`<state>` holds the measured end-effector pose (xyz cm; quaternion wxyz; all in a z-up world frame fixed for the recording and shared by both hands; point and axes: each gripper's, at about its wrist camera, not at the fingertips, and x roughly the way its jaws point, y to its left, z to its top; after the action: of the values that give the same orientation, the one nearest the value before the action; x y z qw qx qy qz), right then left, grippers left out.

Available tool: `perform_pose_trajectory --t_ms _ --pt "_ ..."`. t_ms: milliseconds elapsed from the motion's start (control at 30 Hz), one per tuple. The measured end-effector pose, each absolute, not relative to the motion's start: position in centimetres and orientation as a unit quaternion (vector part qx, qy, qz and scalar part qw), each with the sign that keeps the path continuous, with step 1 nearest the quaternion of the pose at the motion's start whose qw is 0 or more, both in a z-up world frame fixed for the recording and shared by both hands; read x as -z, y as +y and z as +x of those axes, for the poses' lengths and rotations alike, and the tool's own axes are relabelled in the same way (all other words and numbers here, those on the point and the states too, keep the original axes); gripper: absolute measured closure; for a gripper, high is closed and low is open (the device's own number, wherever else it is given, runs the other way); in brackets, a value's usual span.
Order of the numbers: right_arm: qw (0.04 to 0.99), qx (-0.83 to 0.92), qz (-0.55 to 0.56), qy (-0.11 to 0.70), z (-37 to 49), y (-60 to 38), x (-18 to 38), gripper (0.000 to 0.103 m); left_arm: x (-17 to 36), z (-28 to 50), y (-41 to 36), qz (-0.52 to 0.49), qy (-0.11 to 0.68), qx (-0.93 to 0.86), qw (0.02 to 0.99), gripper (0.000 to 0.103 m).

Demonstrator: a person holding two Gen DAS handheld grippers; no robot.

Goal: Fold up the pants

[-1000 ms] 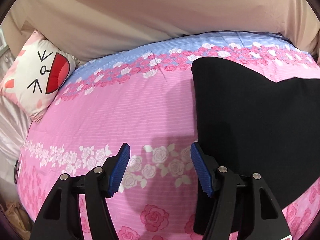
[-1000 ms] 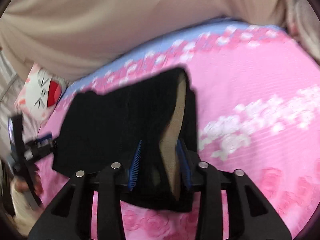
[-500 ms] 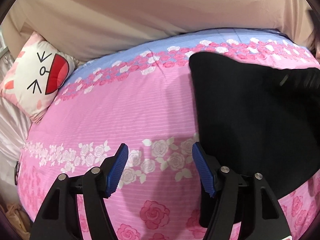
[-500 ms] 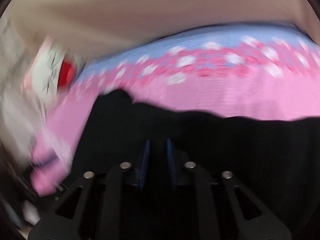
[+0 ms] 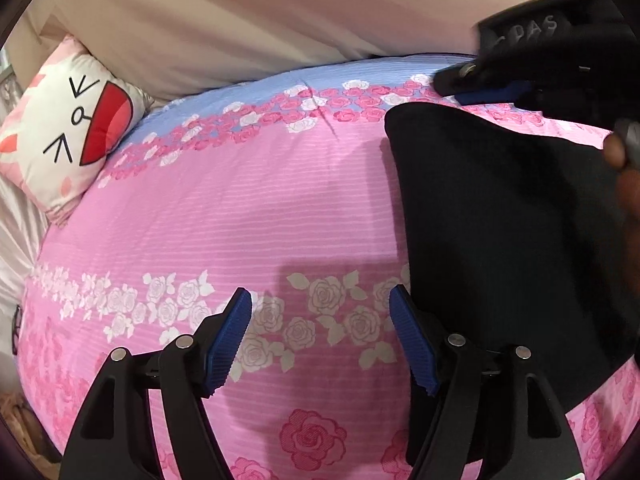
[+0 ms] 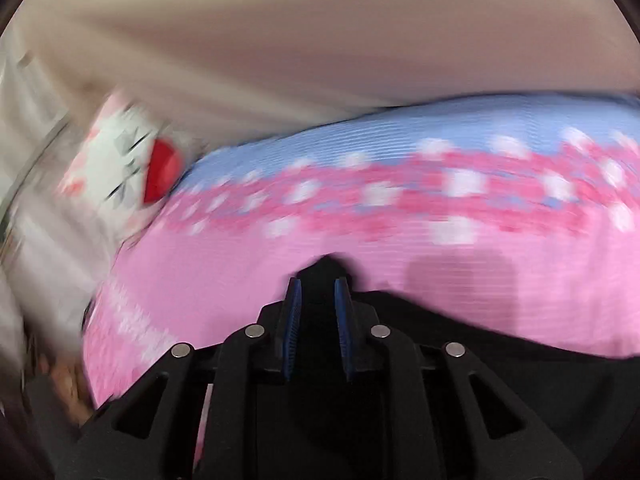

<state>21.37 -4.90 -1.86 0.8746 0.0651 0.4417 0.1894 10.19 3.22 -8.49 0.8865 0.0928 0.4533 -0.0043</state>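
The black pants lie flat on the pink rose bedspread, at the right of the left wrist view. My left gripper is open and empty, low over the bedspread just left of the pants' near edge. My right gripper is shut on the black pants, a peak of cloth pinched between its blue pads. It also shows in the left wrist view, at the pants' far corner. The right wrist view is blurred by motion.
A white cat-face cushion lies at the far left of the bed. A beige wall rises behind the bed. The person's hand shows at the right edge.
My right gripper has carried its held part of the pants across to the far side, and the pants now lie flatter. The left gripper has barely moved and stays open.
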Motion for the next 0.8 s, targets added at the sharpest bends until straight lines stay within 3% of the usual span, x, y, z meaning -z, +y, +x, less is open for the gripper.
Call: perform_pose_trajectory --t_ms 33,100,267,367,433,467,567,667,700,733,767,800 --pt "0.873 -0.164 0.031 0.458 22.0 -4.7 3.5 0.085 8.5 10.3 3.1 0.095 0.452 0.004 0.887 0.034" --pt "0.874 -0.129 0.083 0.462 21.8 -7.7 4.0 0.083 8.2 10.2 3.1 0.096 0.451 0.008 0.887 0.034" --pt "0.923 -0.069 0.107 0.362 12.0 -15.6 -2.6 0.081 6.4 8.6 3.5 0.093 0.441 0.016 0.892 0.034" --pt "0.906 0.050 0.033 0.420 9.6 -20.6 1.2 0.085 4.7 7.6 2.0 0.092 0.419 0.046 0.902 0.034" --pt "0.899 0.055 0.139 0.412 6.8 -24.8 1.7 0.090 4.8 7.5 -0.1 0.113 0.414 0.063 0.901 0.033" --pt "0.903 0.052 0.159 0.395 4.5 -25.0 0.0 0.086 5.0 7.4 -1.0 0.130 0.412 0.055 0.900 0.033" --pt "0.924 0.031 0.110 0.366 1.0 -22.7 -2.7 0.086 4.8 6.8 -2.0 0.147 0.394 0.039 0.906 0.033" --pt "0.902 0.035 0.043 0.427 2.2 -20.1 1.4 0.083 5.5 7.2 -2.7 0.129 0.414 0.049 0.900 0.032" --pt "0.913 0.047 0.011 0.406 1.5 -19.1 1.8 0.081 6.0 7.4 -3.0 0.129 0.421 0.044 0.897 0.030" --pt "0.914 0.057 -0.003 0.401 1.1 -18.2 1.7 0.078 6.2 7.4 -3.2 0.129 0.423 0.042 0.896 0.026" --pt "0.912 0.073 -0.015 0.404 0.9 -17.7 1.5 0.062 6.4 7.3 -3.3 0.130 0.423 0.041 0.896 0.024" --pt "0.909 0.108 -0.026 0.403 0.7 -17.3 1.2 0.023 6.6 7.2 -3.2 0.128 0.426 0.037 0.895 0.023"
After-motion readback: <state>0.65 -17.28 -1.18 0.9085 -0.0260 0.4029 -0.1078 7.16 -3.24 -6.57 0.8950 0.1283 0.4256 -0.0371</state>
